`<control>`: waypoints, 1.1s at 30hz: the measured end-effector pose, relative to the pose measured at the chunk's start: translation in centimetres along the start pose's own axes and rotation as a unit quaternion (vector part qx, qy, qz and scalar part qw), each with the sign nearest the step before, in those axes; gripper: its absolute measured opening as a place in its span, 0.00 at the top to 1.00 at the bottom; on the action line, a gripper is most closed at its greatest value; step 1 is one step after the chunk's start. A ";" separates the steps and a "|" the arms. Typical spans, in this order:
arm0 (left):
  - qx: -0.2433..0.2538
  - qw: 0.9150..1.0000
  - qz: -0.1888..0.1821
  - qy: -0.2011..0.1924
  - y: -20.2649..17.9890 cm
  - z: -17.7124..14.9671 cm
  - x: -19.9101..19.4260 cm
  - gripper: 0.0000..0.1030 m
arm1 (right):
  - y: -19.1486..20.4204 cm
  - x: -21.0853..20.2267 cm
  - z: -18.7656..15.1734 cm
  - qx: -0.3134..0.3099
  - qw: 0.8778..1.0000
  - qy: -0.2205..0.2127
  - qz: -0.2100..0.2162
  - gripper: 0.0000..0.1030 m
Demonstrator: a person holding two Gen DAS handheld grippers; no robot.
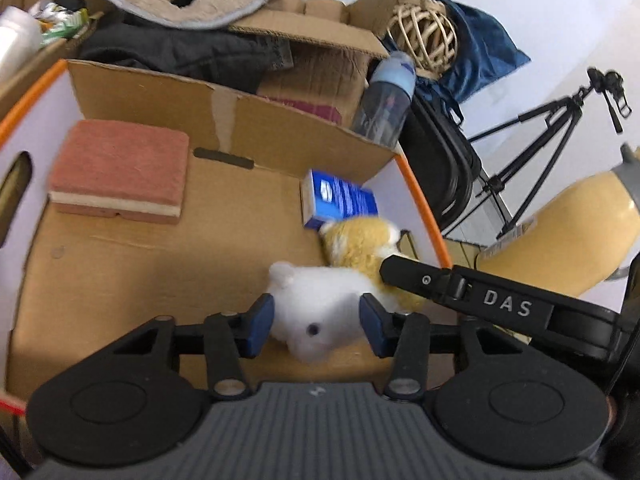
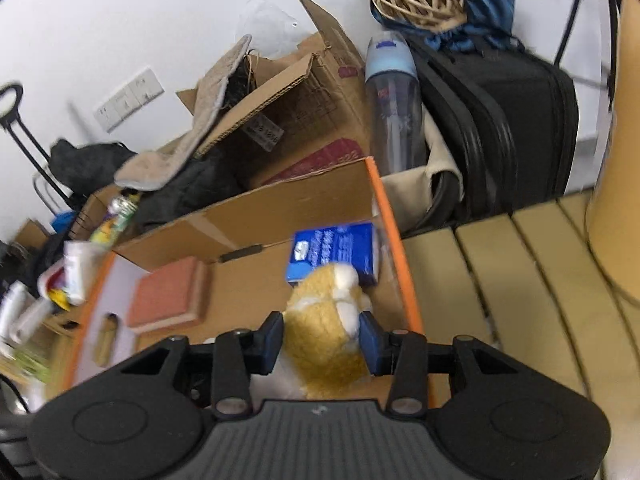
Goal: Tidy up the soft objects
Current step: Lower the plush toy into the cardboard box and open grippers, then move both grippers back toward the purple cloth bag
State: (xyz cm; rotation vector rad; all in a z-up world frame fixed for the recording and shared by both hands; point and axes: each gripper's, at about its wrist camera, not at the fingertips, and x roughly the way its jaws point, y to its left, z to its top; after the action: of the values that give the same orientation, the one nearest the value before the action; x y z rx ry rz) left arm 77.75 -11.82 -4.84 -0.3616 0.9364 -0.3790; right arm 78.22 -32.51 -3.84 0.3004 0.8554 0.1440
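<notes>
A white plush toy (image 1: 316, 308) lies inside the orange-rimmed cardboard box (image 1: 424, 208). My left gripper (image 1: 316, 324) stands around it with its blue pads (image 1: 260, 324) against its sides. A yellow and white plush toy (image 1: 360, 248) lies beside it to the right. In the right wrist view my right gripper (image 2: 322, 340) is shut on the yellow plush (image 2: 324, 344) over the box (image 2: 394, 256). The right gripper's black finger (image 1: 460, 284) reaches in from the right in the left view.
A pink sponge block (image 1: 120, 172) and a blue packet (image 1: 340, 200) lie in the box. Behind stand another carton (image 1: 316, 52) with cloths, a water bottle (image 1: 386, 100), a wicker ball (image 1: 424, 32), a black bag (image 2: 512, 120) and a tripod (image 1: 552, 140). A slatted bench (image 2: 500, 280) lies right.
</notes>
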 end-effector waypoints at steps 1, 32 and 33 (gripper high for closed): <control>0.004 1.000 -0.001 0.001 -0.1 -0.2 0.3 0.53 | 0.0 0.0 -0.1 -0.009 1.000 -0.005 -0.004 0.62; 0.155 0.934 0.153 -0.282 -1.2 -12.2 -34.0 0.04 | 5.7 -29.9 -9.3 -0.151 0.963 -0.223 0.031 0.25; 0.162 0.926 0.161 -0.300 -1.1 -14.0 -34.9 0.03 | 5.7 -30.7 -11.0 -0.159 0.960 -0.229 0.036 0.23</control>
State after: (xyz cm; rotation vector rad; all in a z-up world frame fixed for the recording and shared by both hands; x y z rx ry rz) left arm 47.17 1.49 12.68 -0.0059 0.3092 -0.0994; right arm 49.91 -32.36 13.32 0.0553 0.3517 0.2658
